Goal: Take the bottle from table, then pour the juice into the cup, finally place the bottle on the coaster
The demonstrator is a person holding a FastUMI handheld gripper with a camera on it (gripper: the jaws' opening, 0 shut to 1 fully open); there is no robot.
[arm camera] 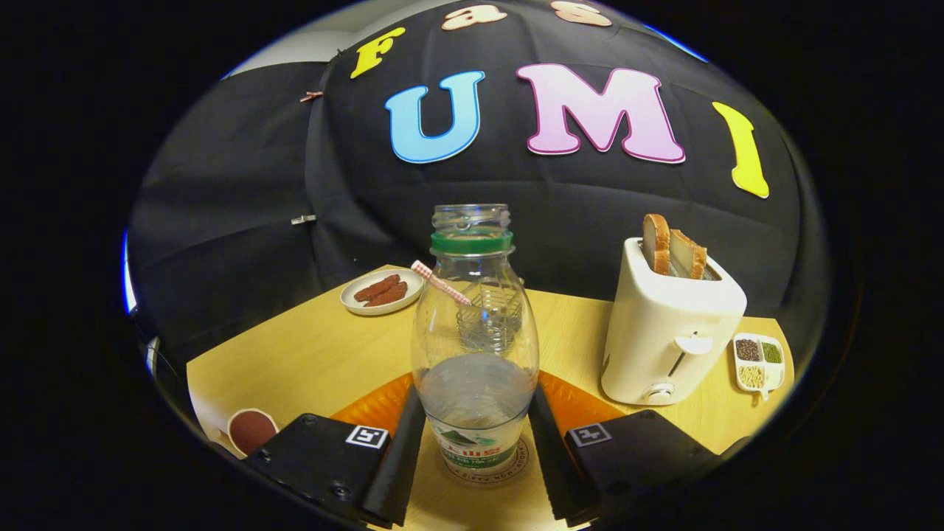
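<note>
The bottle (475,346) stands upright between the two fingers (402,450) of the gripper (476,461), uncapped, with a green neck ring and a little clear liquid low inside. Its base sits on a round coaster (516,461) on the table (310,354). The jaws flank the bottle closely; whether both press on it, I cannot tell. A cup (251,430) with dark contents stands near left. A plate (381,293) of sausages lies far left. A toaster (670,324) with two slices stands right, a small divided dish (759,361) beyond it.
</note>
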